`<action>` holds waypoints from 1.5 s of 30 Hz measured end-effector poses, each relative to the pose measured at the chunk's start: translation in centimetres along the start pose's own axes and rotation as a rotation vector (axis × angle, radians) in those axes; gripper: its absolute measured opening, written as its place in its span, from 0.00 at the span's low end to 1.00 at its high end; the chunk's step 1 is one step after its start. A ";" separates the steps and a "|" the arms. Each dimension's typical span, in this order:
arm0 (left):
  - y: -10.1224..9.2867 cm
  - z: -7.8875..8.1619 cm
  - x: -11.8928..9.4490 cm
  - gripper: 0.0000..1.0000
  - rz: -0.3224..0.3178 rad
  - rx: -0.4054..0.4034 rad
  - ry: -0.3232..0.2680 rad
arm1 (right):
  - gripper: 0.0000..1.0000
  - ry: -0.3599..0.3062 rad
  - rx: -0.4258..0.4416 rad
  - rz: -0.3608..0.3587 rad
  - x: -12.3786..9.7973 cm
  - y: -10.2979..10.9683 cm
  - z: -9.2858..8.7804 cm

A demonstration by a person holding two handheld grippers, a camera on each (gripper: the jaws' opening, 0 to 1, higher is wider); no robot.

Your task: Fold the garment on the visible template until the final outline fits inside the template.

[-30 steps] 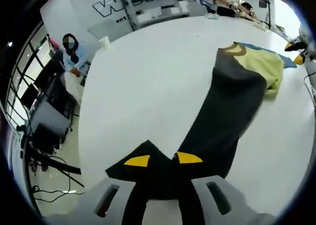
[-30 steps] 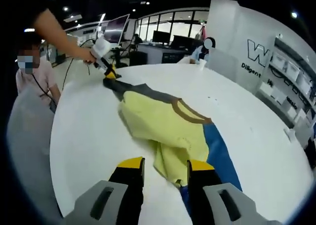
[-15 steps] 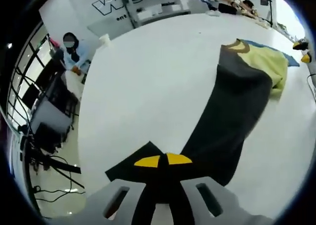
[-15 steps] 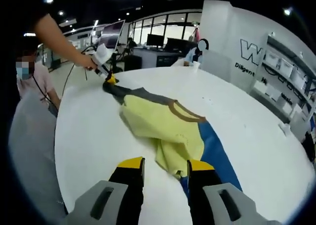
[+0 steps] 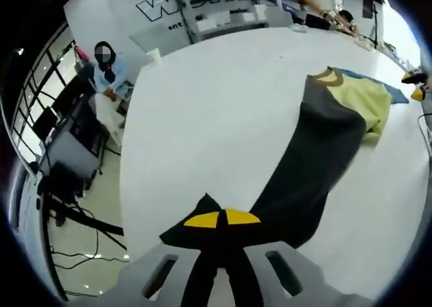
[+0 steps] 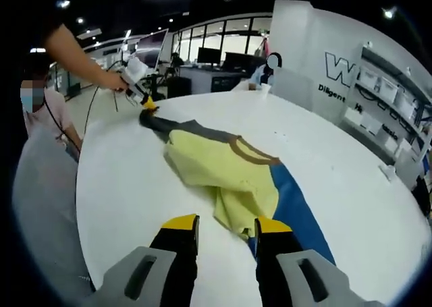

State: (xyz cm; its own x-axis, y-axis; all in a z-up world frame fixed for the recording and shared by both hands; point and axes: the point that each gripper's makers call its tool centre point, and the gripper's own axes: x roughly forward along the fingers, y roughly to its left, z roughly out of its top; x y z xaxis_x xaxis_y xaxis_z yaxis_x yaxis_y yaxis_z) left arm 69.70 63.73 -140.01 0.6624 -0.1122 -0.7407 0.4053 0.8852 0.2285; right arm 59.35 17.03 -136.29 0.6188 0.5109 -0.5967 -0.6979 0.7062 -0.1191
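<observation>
Garment: our left tool has just closed on its dark end, fold begins; right tool open, empty.

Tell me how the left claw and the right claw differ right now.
The left claw is shut on the garment's dark grey part, yellow tips touching; the right claw is open with a clear gap, holding nothing, poised near the garment's yellow part. Both have yellow-tipped black jaws.

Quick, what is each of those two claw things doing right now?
Left gripper: jaws shut on the garment's dark end.
Right gripper: jaws open, holding nothing.
</observation>
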 end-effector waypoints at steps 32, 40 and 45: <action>-1.0 -1.7 -9.9 0.07 0.144 -0.135 -0.293 | 0.25 -0.024 0.007 0.024 0.7 1.1 0.7; -2.3 -3.2 -10.3 0.07 0.129 -0.108 -0.289 | 0.25 -0.029 0.001 0.034 1.0 1.4 1.1; -2.9 -4.8 -10.3 0.07 0.131 -0.101 -0.269 | 0.25 -0.030 -0.002 0.040 1.1 1.6 1.1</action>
State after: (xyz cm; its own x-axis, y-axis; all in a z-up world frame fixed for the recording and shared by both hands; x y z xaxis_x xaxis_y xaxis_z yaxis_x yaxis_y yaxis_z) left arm 58.64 64.50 -136.10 0.8531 -0.0977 -0.5125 0.2497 0.9390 0.2367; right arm 59.34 19.29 -136.24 0.6007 0.5532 -0.5772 -0.7232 0.6837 -0.0974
